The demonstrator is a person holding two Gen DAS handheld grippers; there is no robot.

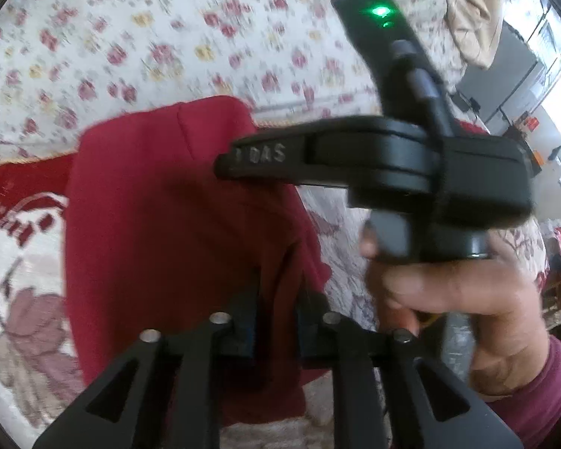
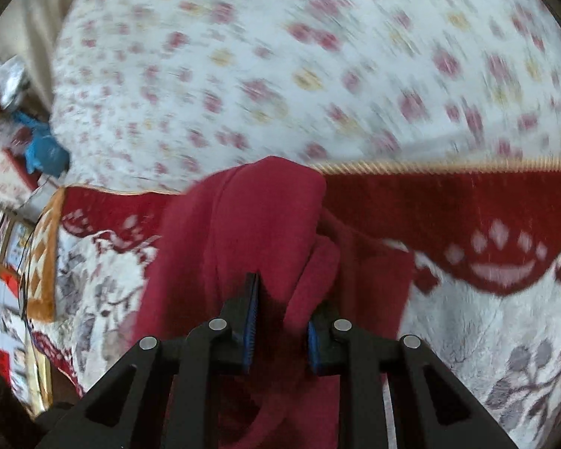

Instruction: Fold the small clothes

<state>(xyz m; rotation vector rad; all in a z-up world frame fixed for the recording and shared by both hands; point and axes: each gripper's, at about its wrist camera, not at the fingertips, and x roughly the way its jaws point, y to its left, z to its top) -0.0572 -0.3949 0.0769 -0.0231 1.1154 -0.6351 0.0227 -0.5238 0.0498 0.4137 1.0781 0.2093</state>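
Two claws were on one red garment (image 2: 243, 232), which hung over the blanket's red border (image 2: 467, 202). Right gripper (image 2: 282, 321) had cloth bunched between parted pads; left gripper (image 1: 276, 321) likewise, grip unclear in both. I judged: keep edges level, lower flat. No containers seen.

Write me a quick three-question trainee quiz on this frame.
1. True or false: the red garment lies spread flat, well clear of the right gripper.
2. In the left wrist view, the light on the right gripper's body is: A blue, B green, C red.
3. Fill in: red cloth sits between the fingers of the left gripper, above a ___-patterned bedspread.

Key: 1 false, it is bunched between the fingers. 2 B. 3 floral.
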